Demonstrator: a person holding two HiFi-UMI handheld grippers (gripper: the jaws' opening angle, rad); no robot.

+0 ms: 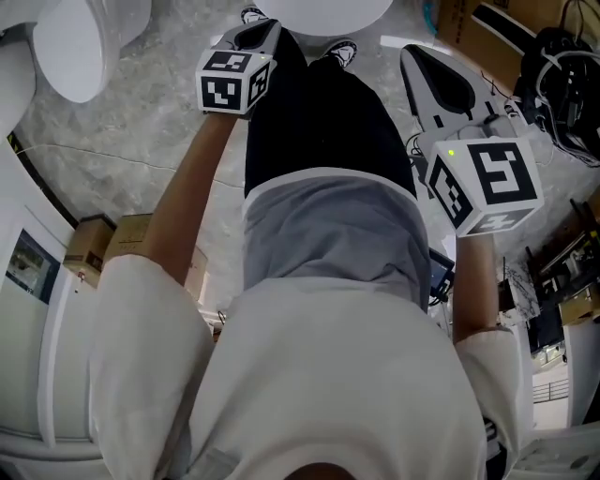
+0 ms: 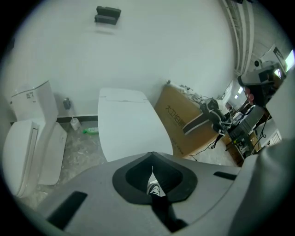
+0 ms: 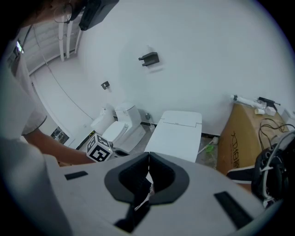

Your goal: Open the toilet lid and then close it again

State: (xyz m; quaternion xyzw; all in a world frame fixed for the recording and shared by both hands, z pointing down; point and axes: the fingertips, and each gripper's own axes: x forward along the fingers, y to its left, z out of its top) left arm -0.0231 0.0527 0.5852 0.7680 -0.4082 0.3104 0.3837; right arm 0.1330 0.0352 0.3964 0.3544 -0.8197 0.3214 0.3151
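The white toilet (image 2: 129,131) stands against the wall with its lid (image 3: 177,133) lying flat and closed. In the head view only its front rim (image 1: 328,11) shows at the top edge, beyond the person's shoes. My left gripper (image 2: 152,154) hangs above and in front of the lid, jaws shut with nothing between them; it sits at the upper left of the head view (image 1: 255,36). My right gripper (image 3: 148,156) is also shut and empty, held off to the right (image 1: 417,58). Neither gripper touches the toilet.
A second toilet (image 2: 27,147) stands to the left with its seat parts leaning. A cardboard box (image 2: 184,124) leans to the right of the task toilet, with cables and equipment (image 1: 562,66) beyond. A green bottle (image 2: 91,131) lies by the wall. Small boxes (image 1: 112,244) sit on the floor behind.
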